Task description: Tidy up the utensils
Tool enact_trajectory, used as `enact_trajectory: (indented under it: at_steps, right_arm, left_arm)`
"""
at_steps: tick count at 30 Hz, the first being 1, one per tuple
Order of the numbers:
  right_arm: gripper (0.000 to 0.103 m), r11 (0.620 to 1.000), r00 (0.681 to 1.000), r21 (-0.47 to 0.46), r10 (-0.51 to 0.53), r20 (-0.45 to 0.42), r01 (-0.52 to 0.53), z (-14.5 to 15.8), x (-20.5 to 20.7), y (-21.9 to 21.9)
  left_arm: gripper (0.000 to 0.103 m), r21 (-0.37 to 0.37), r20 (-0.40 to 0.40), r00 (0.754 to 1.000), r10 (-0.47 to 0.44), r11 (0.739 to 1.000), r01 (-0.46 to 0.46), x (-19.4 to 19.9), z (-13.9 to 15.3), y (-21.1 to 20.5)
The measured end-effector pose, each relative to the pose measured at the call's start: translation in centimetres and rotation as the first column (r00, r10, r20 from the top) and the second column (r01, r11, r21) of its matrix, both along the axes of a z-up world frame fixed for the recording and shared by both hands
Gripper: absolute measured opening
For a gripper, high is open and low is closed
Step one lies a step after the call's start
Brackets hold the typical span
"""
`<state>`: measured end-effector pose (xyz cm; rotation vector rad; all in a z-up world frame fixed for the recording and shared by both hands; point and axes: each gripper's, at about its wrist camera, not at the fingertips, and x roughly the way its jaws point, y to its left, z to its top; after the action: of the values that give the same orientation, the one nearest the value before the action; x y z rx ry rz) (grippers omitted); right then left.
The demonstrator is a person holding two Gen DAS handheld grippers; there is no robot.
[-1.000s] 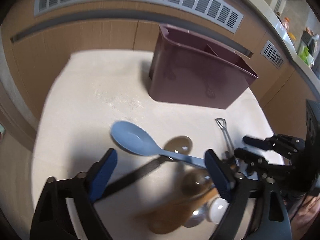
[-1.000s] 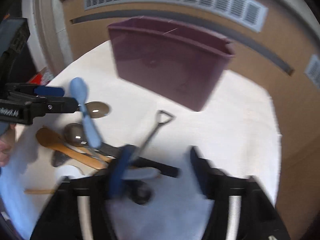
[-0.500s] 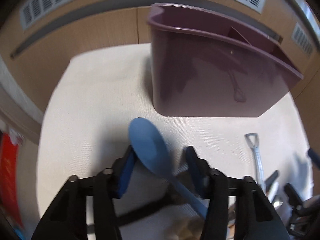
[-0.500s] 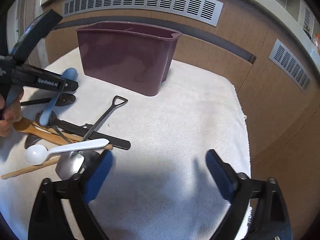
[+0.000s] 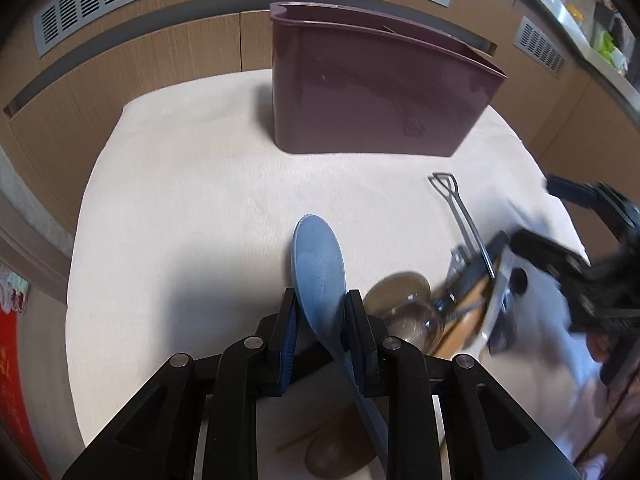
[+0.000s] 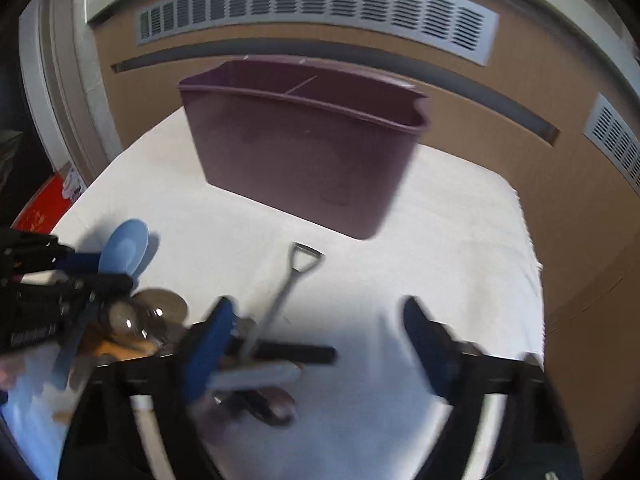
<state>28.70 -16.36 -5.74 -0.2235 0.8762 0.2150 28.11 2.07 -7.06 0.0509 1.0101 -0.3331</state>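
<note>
My left gripper point(image 5: 322, 316) has a blue plastic spoon point(image 5: 318, 264) between its blue pads. The jaws are closing and both pads touch the base of its bowl, which points at the maroon organizer bin point(image 5: 380, 108). The right wrist view shows that spoon point(image 6: 124, 246) at the left, in the left gripper point(image 6: 92, 270). My right gripper point(image 6: 320, 340) hovers over the utensil pile with jaws wide and closing. A metal utensil with a shovel-style handle point(image 6: 280, 300) and a black handle point(image 6: 304, 354) lie between its fingers, untouched. The bin point(image 6: 304, 152) stands behind.
The pile holds a wooden spoon point(image 5: 460, 328), clear brownish spoons point(image 5: 400, 292) and a white spoon point(image 6: 256, 376). A white cloth point(image 5: 192, 208) covers the table. Wood panels with vents rise behind it. A red box point(image 6: 44, 208) sits beyond the left edge.
The left jaws narrowed onto the blue spoon, whose bowl now points forward between the pads. The right gripper opened wide, then narrowed, and came back low over the pile.
</note>
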Motion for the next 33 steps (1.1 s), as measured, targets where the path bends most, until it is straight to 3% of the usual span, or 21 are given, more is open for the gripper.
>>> enact_trajectory:
  at_steps: [4, 5, 6, 8, 15, 21, 26, 29, 33]
  right_arm:
    - [0.049, 1.0, 0.997, 0.001, -0.031, -0.073, 0.032, -1.3, 2.2, 1.7]
    - [0.041, 0.999, 0.995, -0.005, -0.039, -0.086, 0.039, -1.6, 2.5, 2.0]
    - [0.025, 0.999, 0.993, -0.016, -0.042, -0.111, 0.04, -2.0, 2.7, 2.4]
    - [0.011, 1.0, 0.992, -0.004, -0.024, -0.124, 0.023, -2.2, 2.6, 2.8]
    - [0.007, 1.0, 0.993, 0.011, 0.018, -0.118, -0.017, -1.4, 0.4, 2.5]
    - [0.007, 1.0, 0.996, 0.024, 0.002, -0.086, 0.0, -0.7, -1.6, 1.0]
    - [0.006, 0.998, 0.998, 0.063, 0.006, -0.062, -0.002, 0.0, -2.4, -0.3]
    - [0.006, 0.995, 0.999, 0.1, 0.006, -0.033, -0.003, 0.8, -3.0, -1.2]
    - [0.005, 0.989, 1.0, 0.149, 0.005, 0.012, -0.007, 2.1, -4.3, -2.4]
  left_arm:
    - [0.024, -0.036, -0.003, 1.0, 0.006, 0.999, -0.006, -0.1, -0.1, 1.1]
    - [0.025, -0.05, -0.004, 1.0, 0.007, 0.999, -0.008, 0.0, -0.2, 1.4]
    - [0.025, -0.06, -0.005, 1.0, 0.009, 0.998, -0.009, -0.2, -0.2, 1.4]
    - [0.025, -0.075, -0.009, 1.0, 0.01, 0.997, -0.011, -0.8, -0.1, 1.5]
    - [0.036, -0.092, -0.061, 0.998, -0.001, 0.996, -0.005, 0.0, 0.0, 1.1]
    - [0.036, 0.034, -0.08, 0.997, -0.015, 0.999, 0.018, 2.5, 0.2, -1.3]
    - [0.031, 0.138, -0.039, 0.998, -0.044, 0.989, 0.049, 2.3, 0.2, -2.9]
    - [0.031, 0.086, 0.015, 1.0, -0.021, 0.996, 0.019, 0.7, 0.8, -2.3]
    - [0.03, -0.043, 0.153, 0.987, 0.044, 0.998, -0.038, -2.9, 3.6, -1.3]
